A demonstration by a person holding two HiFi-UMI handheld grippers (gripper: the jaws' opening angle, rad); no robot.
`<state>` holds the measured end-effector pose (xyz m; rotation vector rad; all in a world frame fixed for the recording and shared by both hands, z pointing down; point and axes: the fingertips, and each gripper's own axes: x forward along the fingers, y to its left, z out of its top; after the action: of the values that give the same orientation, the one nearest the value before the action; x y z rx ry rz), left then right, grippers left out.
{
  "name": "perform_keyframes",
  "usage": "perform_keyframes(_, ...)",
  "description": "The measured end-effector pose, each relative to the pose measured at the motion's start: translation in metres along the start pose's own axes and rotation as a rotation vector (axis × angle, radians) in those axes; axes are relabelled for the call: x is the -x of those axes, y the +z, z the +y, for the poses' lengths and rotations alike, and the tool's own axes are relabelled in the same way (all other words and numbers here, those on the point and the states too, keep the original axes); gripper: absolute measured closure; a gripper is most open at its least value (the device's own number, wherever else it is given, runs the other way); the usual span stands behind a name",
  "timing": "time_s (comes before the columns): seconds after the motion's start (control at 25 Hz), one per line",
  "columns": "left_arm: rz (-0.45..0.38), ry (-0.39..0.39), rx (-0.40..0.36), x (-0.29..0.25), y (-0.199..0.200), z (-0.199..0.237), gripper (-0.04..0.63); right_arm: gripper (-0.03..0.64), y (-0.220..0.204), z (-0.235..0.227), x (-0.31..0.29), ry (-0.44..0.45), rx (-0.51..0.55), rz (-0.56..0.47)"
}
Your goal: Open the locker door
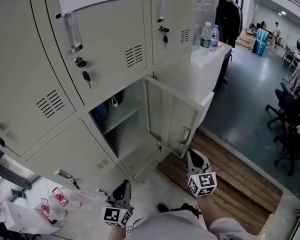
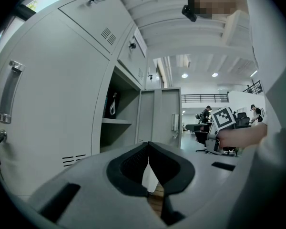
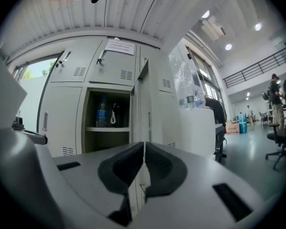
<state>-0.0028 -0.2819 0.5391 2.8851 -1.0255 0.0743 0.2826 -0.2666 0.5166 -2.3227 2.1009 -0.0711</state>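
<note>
Door (image 1: 172, 116) of the low locker (image 1: 121, 134) stands wide open, just beside my right tongs (image 1: 191, 153). These and my left tongs (image 1: 124, 184) are pinched shut, holding nothing. I should pull back slowly and not bump it shut.

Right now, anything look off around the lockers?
Nothing damaged or spilled. Only the lower locker door stands open, with a bottle on the shelf inside; the other doors are shut.
</note>
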Motion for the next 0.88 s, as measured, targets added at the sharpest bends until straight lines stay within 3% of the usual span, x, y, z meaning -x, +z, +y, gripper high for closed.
perform_keyframes(0.36,-0.004,0.05,0.0,0.004,0.002,0.012,0.584,0.601,0.002,0.024,-0.016,0.073,-0.006,-0.012)
perform_keyframes(0.88,-0.024,0.234,0.011,0.051,0.008,0.058,0.584,0.603,-0.006,0.13,-0.041,0.308,-0.001,0.009)
